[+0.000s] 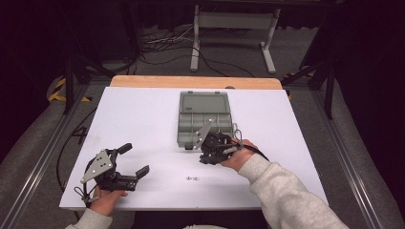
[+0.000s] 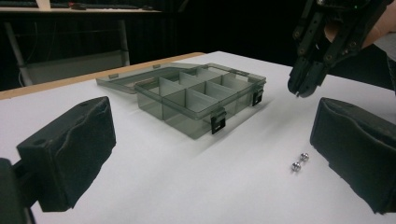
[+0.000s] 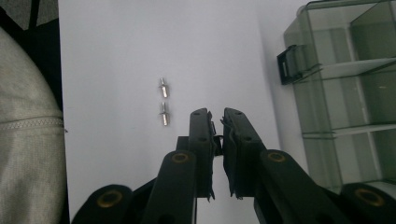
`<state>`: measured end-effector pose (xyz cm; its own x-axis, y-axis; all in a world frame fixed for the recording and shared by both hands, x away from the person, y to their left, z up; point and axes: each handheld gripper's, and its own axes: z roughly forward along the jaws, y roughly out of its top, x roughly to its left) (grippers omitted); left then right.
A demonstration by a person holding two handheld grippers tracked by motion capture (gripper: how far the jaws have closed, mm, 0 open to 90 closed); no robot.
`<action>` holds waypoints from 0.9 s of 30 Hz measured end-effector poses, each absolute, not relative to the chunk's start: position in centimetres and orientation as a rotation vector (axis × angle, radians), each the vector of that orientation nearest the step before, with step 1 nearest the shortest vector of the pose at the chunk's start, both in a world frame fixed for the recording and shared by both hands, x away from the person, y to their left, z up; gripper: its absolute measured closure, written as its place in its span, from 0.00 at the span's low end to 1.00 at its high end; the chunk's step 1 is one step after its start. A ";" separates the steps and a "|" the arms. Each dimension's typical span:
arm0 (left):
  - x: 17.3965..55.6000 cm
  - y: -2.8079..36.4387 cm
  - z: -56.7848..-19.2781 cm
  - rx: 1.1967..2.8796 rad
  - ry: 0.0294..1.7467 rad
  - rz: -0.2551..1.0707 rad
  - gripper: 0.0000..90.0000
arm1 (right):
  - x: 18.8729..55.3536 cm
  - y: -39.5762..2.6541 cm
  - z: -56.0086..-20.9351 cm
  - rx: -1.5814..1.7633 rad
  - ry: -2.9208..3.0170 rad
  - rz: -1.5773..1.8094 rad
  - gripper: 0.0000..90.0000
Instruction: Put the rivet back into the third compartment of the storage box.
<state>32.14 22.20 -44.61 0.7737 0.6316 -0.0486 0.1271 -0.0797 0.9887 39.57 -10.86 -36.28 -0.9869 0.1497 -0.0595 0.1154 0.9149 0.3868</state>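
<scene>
Metal pins (image 3: 163, 101) are seen end to end, upper left of the nearly closed right tool (image 3: 219, 122), whereas the left tool (image 1: 135, 160) gapes wide.

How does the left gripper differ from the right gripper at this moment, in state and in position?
The left gripper has its jaws wide apart; the right gripper has its jaws nearly closed. The left one is far from the compartment box; the right one is at its near edge. Both are hand-held.
</scene>
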 end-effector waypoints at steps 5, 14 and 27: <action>32.1 22.2 -44.6 1.622 0.617 0.464 0.01 | 40.4 -11.0 -35.1 0.230 2.959 0.610 0.91; 32.2 22.2 -44.6 1.618 0.615 0.463 0.01 | 42.1 -11.3 -33.3 0.264 2.915 0.626 0.91; 32.2 22.2 -44.6 1.617 0.616 0.463 0.01 | 44.9 -11.9 -32.0 0.348 2.864 0.645 0.91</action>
<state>32.21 22.24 -44.64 0.7745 0.6305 -0.0507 0.1256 -0.0749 0.9892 44.88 -11.86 -31.96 -0.9554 0.2662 -0.1277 0.1857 0.8781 0.4409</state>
